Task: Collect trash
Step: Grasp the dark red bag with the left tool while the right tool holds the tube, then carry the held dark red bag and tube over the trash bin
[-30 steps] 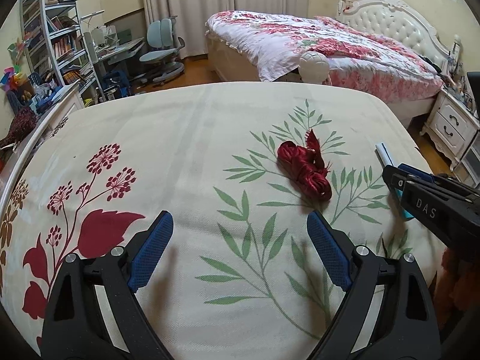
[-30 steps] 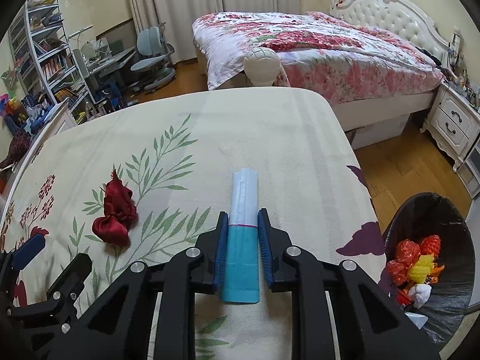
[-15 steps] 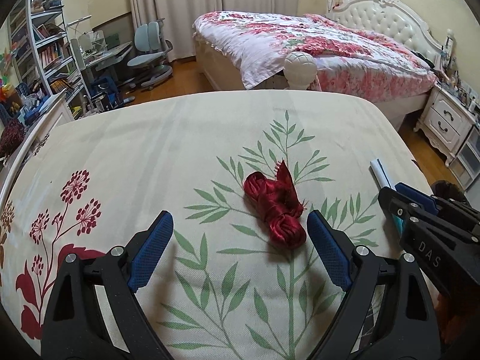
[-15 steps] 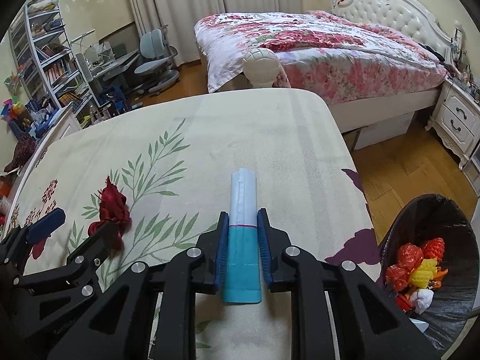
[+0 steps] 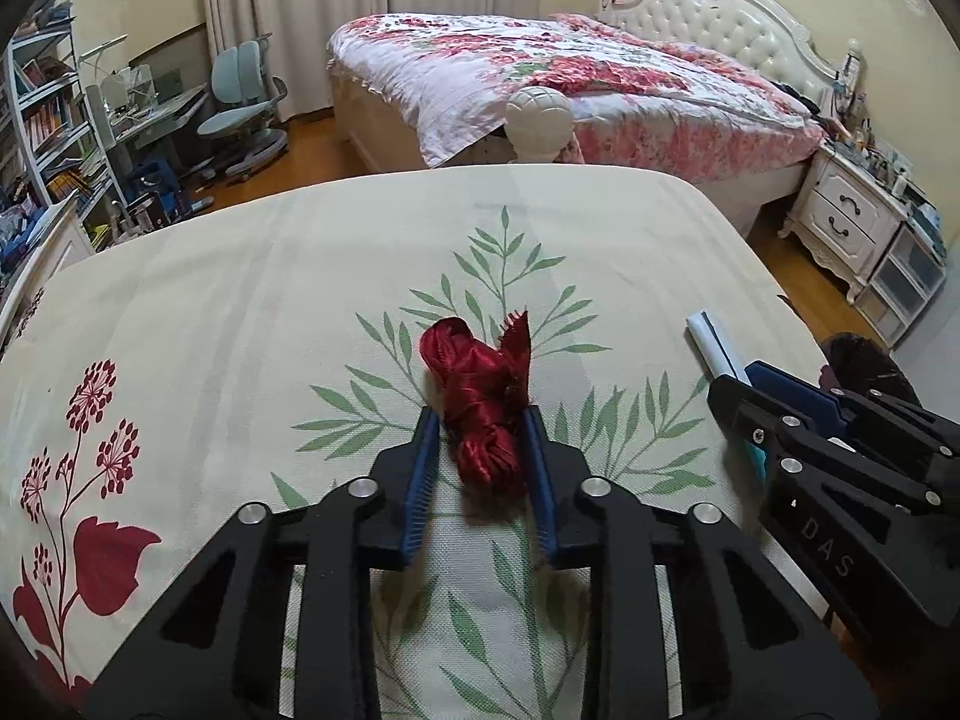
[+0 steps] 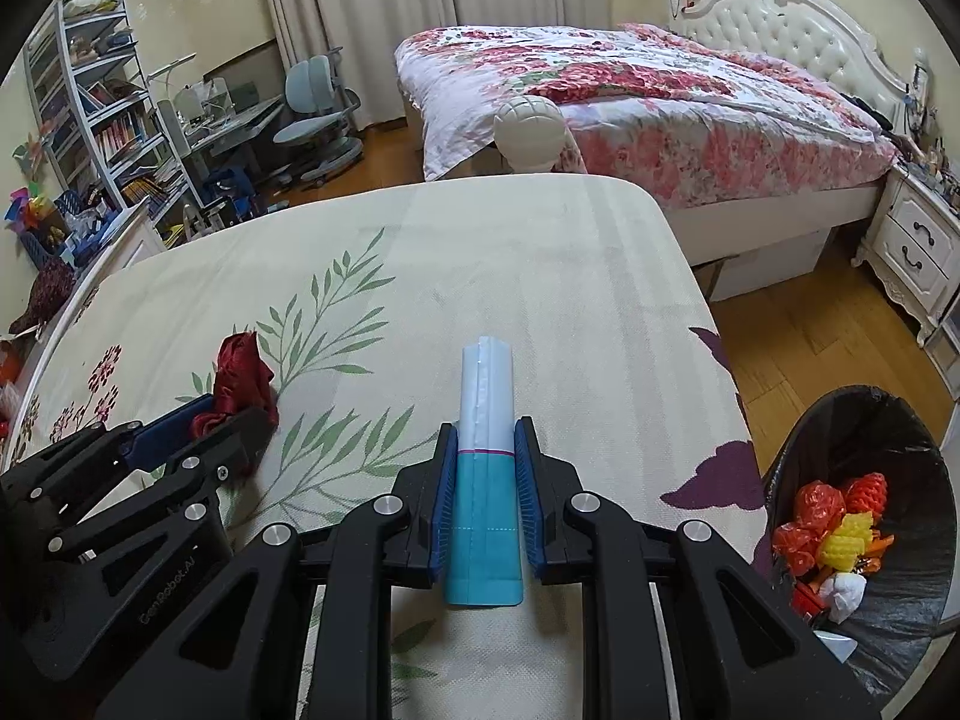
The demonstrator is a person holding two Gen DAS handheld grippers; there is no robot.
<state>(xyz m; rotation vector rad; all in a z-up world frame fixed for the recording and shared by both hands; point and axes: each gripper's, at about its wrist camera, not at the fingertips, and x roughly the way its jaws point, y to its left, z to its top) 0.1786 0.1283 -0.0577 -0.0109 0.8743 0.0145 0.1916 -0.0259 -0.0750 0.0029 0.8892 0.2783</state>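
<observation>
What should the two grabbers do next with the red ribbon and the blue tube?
Probably lift both and carry them over to the bin. The left gripper is already shut on the red ribbon, the right gripper is shut on the blue tube, and the bin stands on the floor beside the bed, already holding other trash.

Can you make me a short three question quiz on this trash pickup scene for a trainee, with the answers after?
1. True or false: the left gripper is closed on the red ribbon bundle.
2. What does the right gripper hold? A) a yellow toy B) a white and teal packet C) a book
3. On which side of the patterned tablecloth, in the right wrist view, does the black-lined trash bin stand?

Key
1. True: its blue pads press the bundle from both sides.
2. B: the white and teal packet sits between its pads.
3. The right side, on the floor, with colourful trash already inside.
</observation>
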